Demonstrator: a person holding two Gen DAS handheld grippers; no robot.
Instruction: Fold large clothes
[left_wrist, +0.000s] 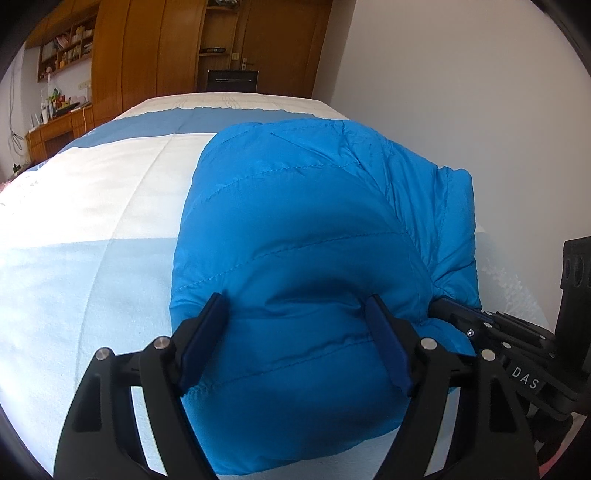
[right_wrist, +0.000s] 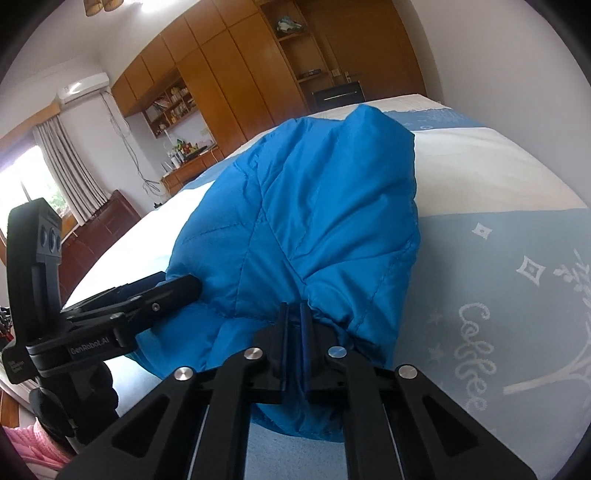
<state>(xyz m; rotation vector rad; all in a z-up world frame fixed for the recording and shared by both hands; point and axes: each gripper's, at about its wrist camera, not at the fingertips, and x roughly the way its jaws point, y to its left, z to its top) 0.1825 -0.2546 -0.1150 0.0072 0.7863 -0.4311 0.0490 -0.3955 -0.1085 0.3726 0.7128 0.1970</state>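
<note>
A bright blue quilted puffer jacket lies bunched in a folded mound on the bed, filling the centre and right of the left wrist view, with the white and pale blue bedspread spreading away to the left of the frame. The left claw rises from the lower edge of that view with its jaws set wide, one blue pad at each side of a swell of the jacket's near edge; the fabric bulges between them, and the pads appear to press into its flanks. In the right wrist view the right claw sits at the lower centre, its jaws drawn narrow and pinching a thin gather of the jacket's hem between the pads. The left claw's black body enters that view from the lower left, its tip buried in the jacket's side. Along the top of both frames stand wooden wardrobes and open shelves, and a curtained window shows at the left edge of the right wrist view.
</note>
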